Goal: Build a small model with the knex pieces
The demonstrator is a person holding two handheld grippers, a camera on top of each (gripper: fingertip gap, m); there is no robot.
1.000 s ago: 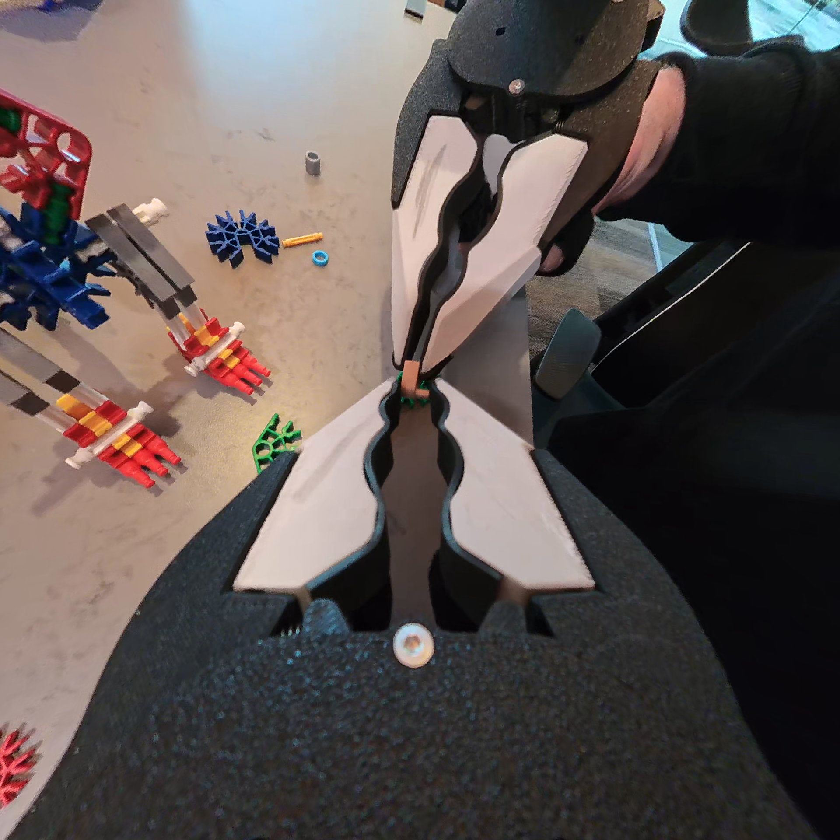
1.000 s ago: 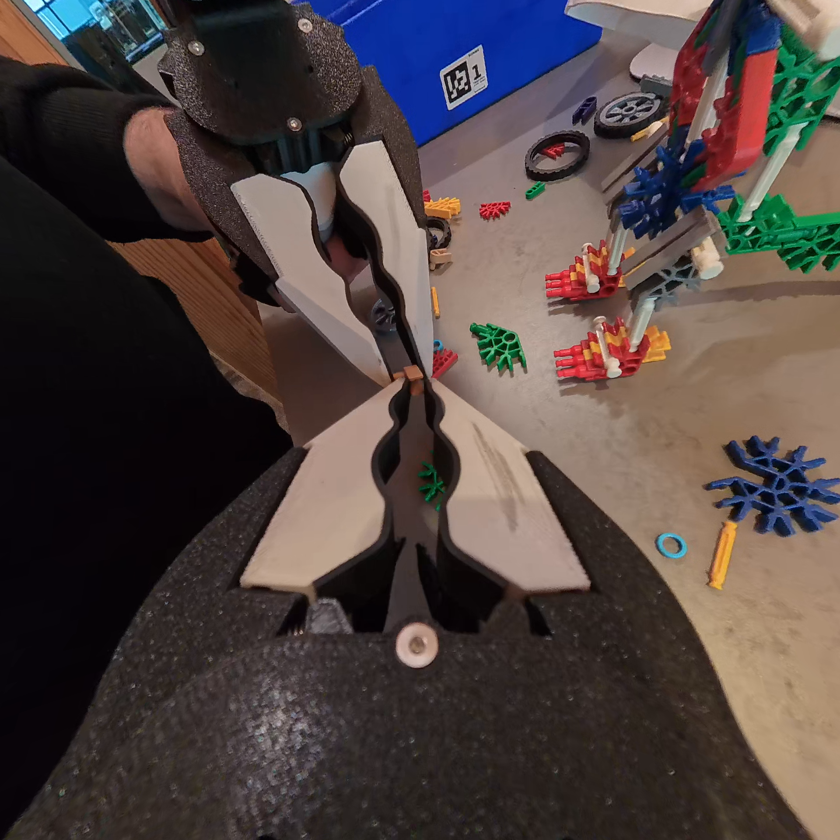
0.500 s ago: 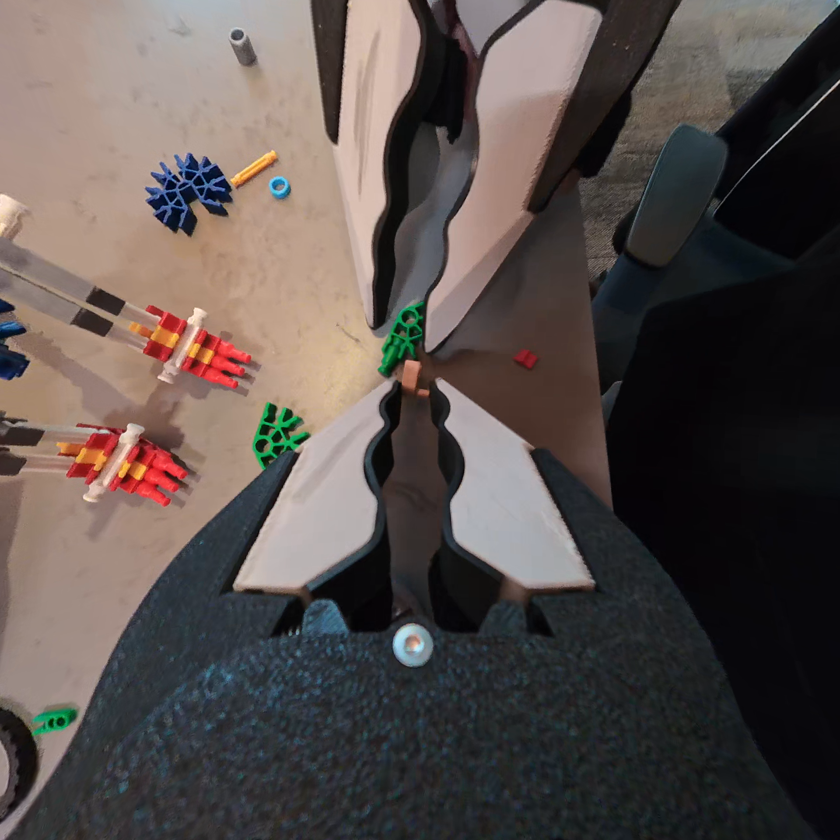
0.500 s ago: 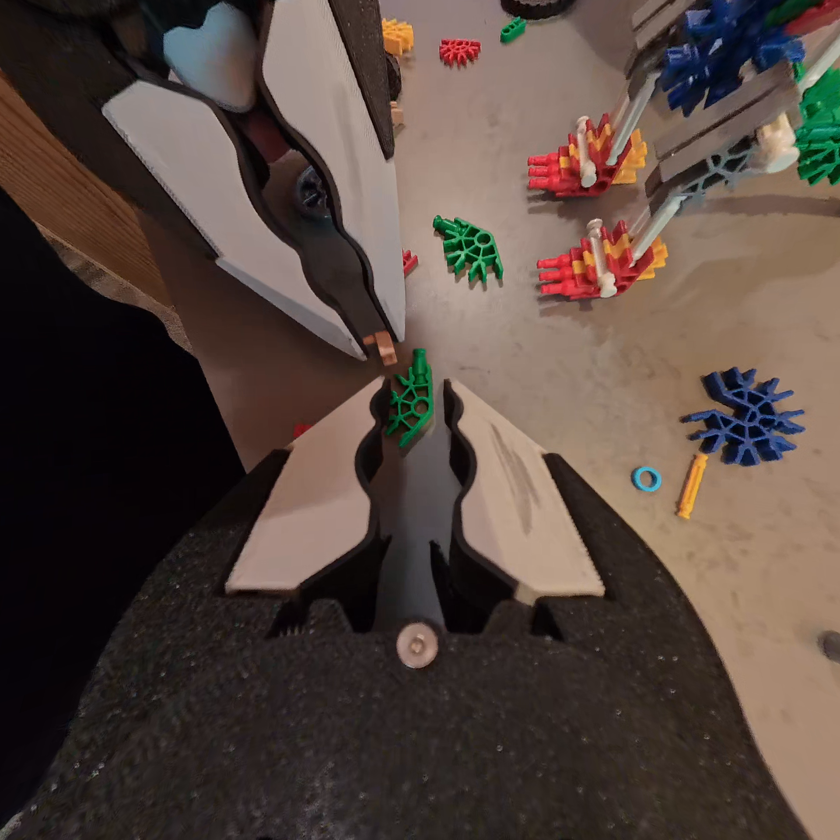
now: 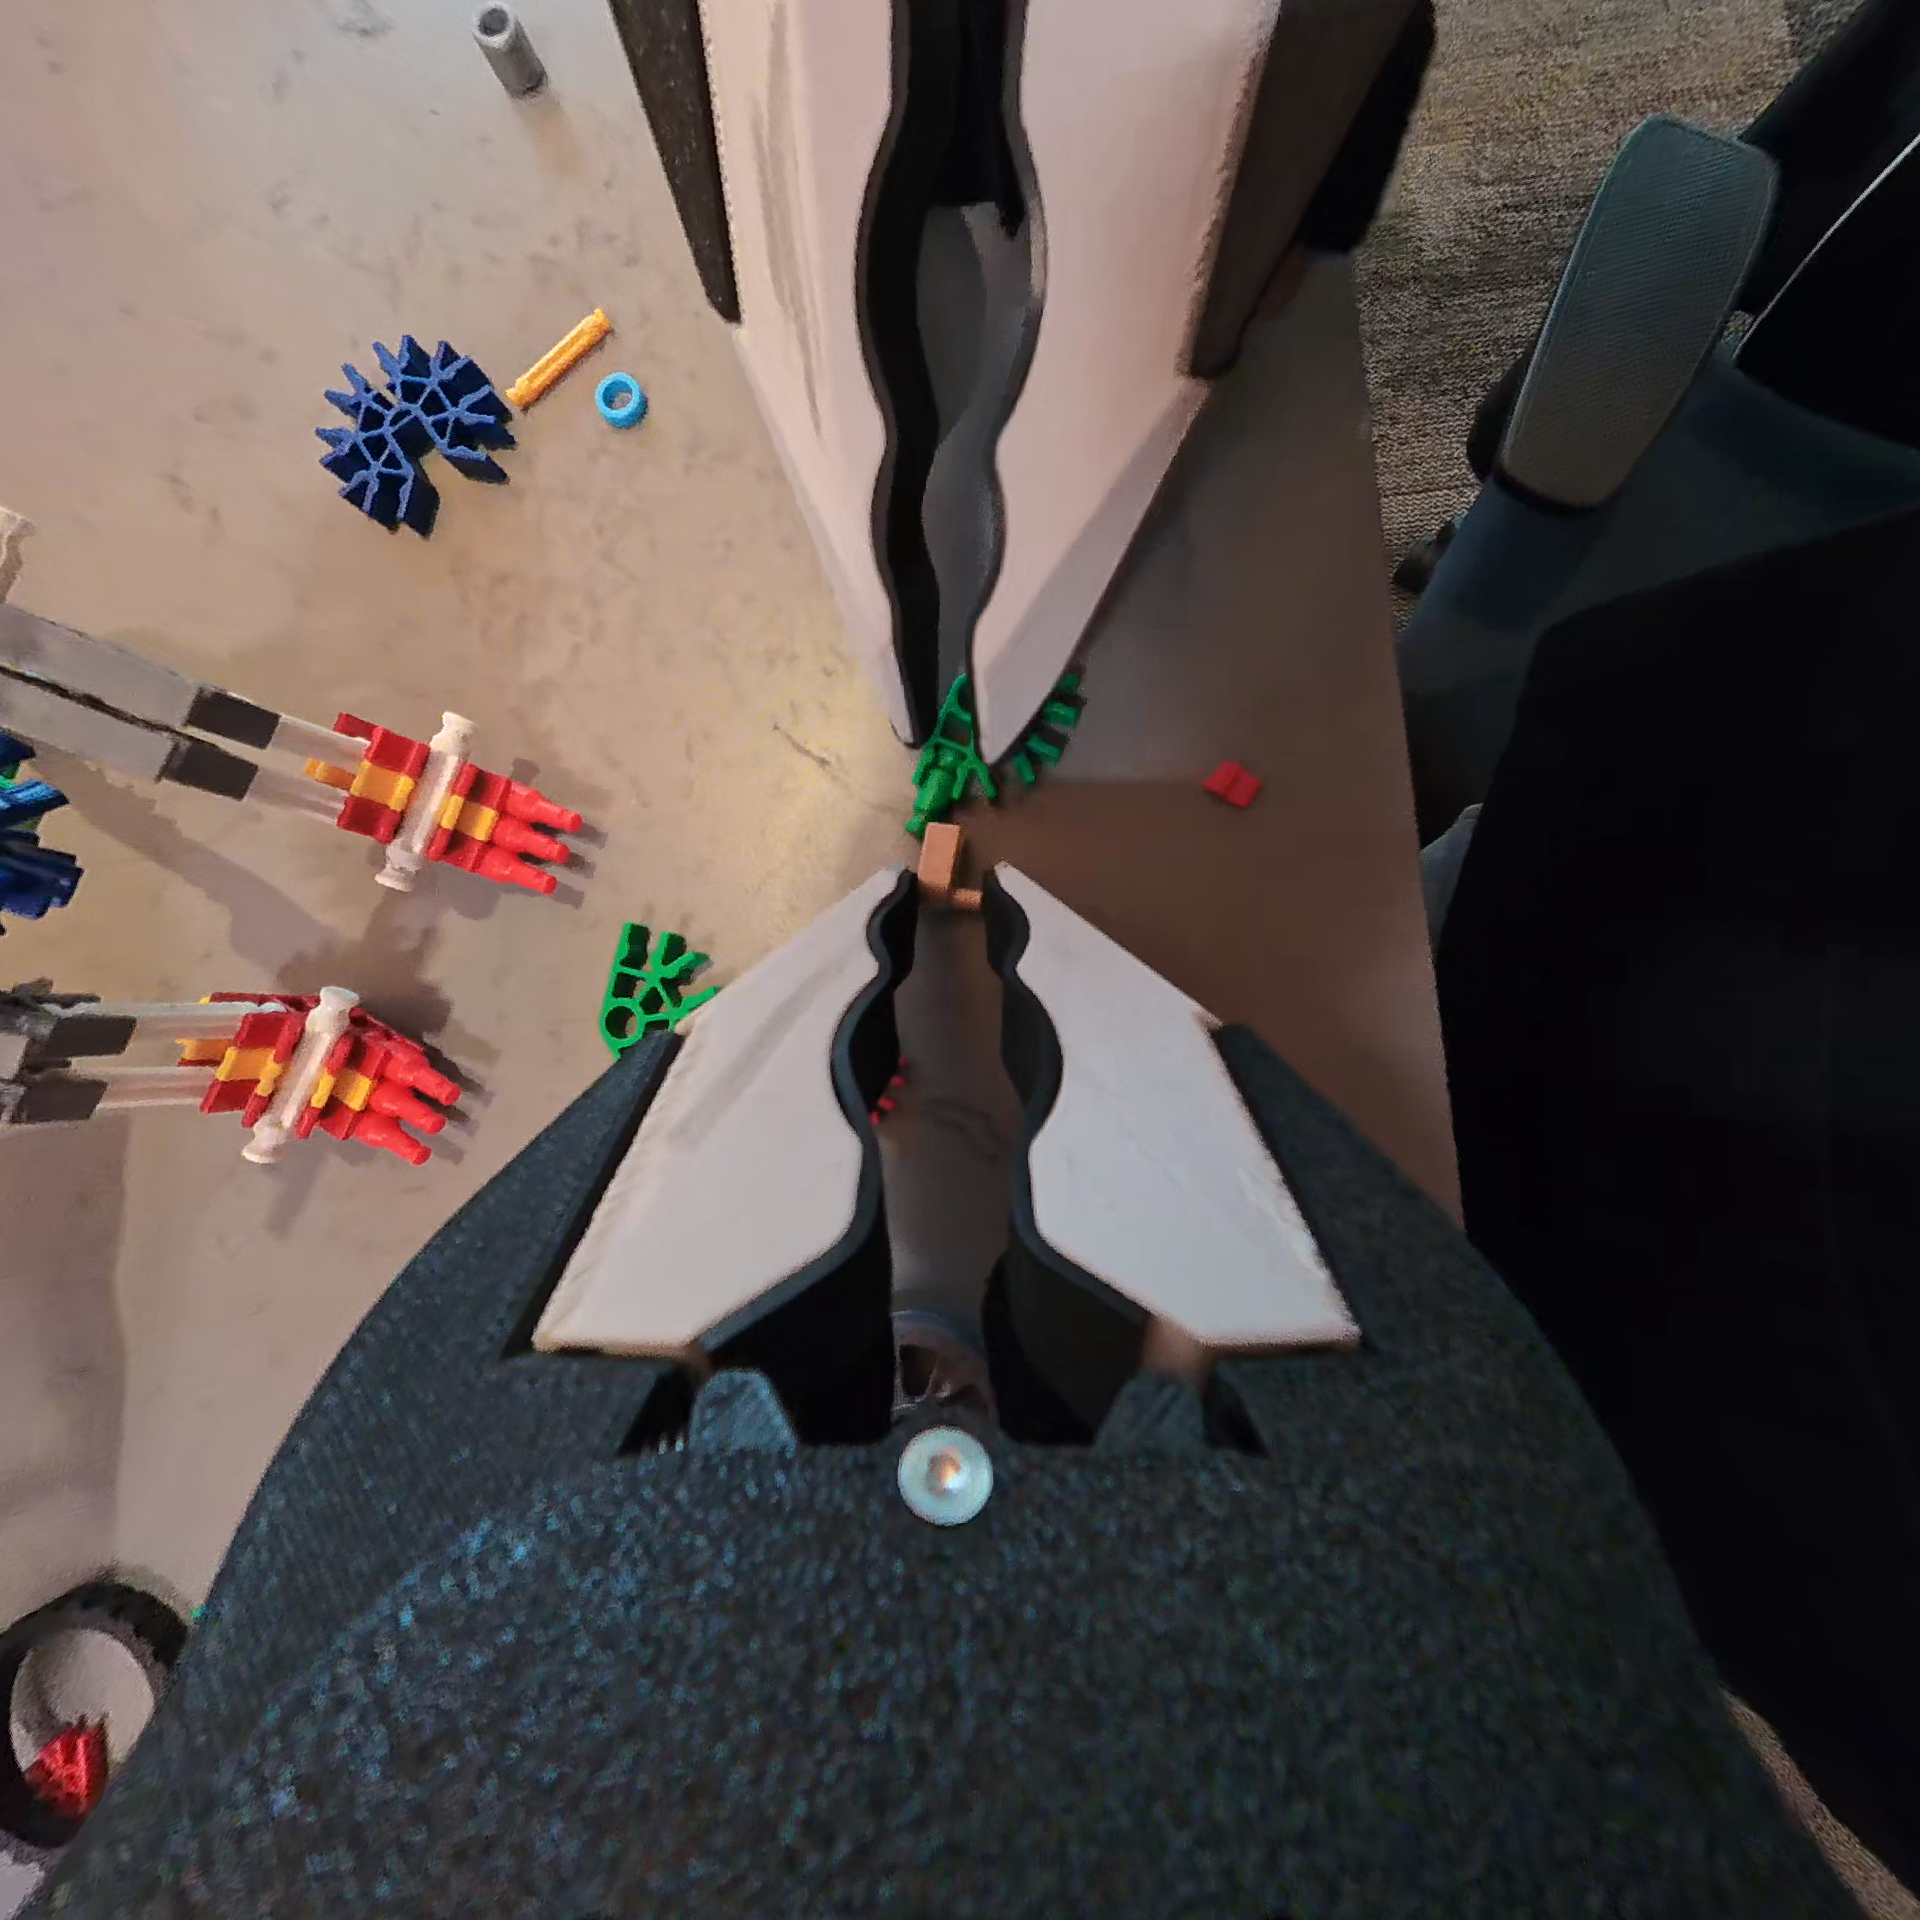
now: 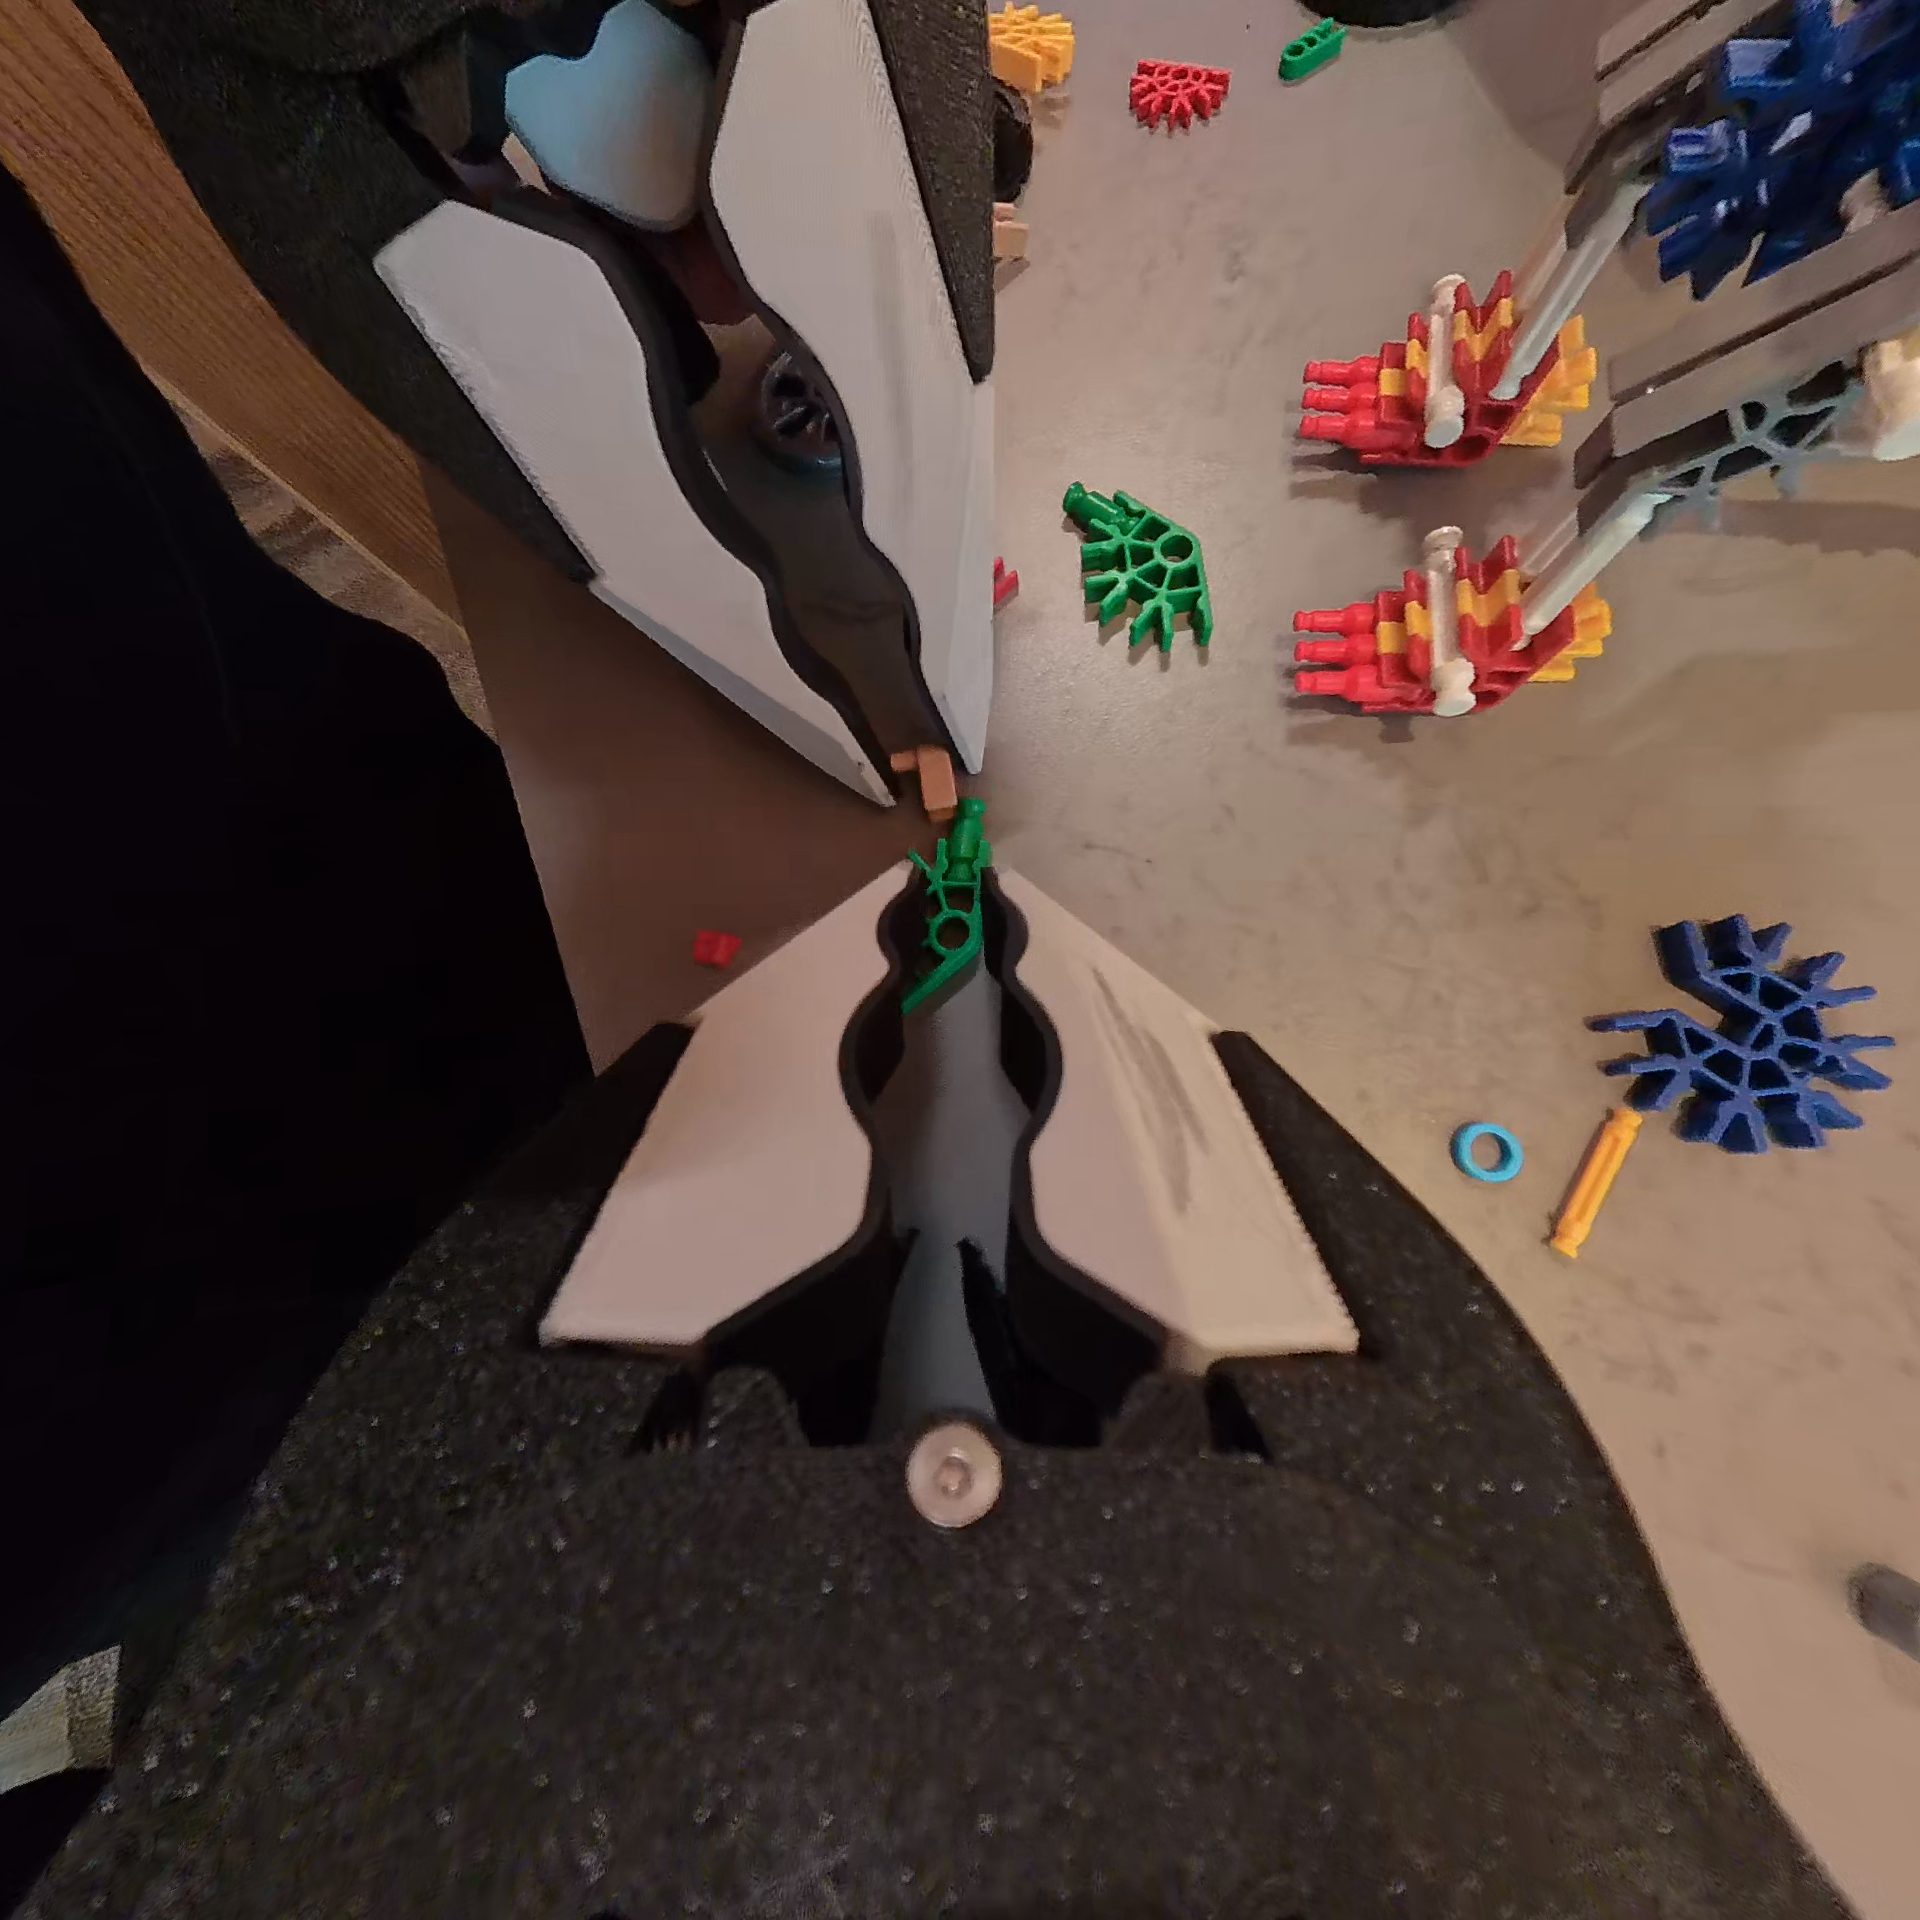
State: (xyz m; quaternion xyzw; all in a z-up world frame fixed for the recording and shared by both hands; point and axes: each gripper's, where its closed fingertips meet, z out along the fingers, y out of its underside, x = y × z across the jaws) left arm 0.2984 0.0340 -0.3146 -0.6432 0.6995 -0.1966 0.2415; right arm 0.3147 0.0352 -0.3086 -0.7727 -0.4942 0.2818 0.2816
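Observation:
My left gripper (image 5: 948,883) is shut on a small tan connector piece (image 5: 941,864) that sticks out past its tips. My right gripper (image 6: 951,871) is shut on a green fan-shaped connector with a short green rod (image 6: 954,906). The two grippers face each other tip to tip just above the table. In the left wrist view the right gripper (image 5: 951,722) holds the green connector (image 5: 948,764) right beyond the tan piece. In the right wrist view the left gripper (image 6: 928,777) holds the tan piece (image 6: 935,781) just above the green rod's end; I cannot tell if they touch.
A second green fan connector (image 6: 1143,566) lies on the grey table (image 6: 1299,935). Two red-and-yellow connector stacks (image 6: 1439,623) end the legs of a built model. A blue snowflake connector (image 6: 1756,1039), blue ring (image 6: 1486,1151), orange rod (image 6: 1590,1184) and small red piece (image 5: 1231,781) lie loose. The grippers are tip to tip, or close to it.
Both grippers have come down closer to the table. The joined pieces came apart: the right gripper now grips the green connector at its tips, the tan piece stays with the left.

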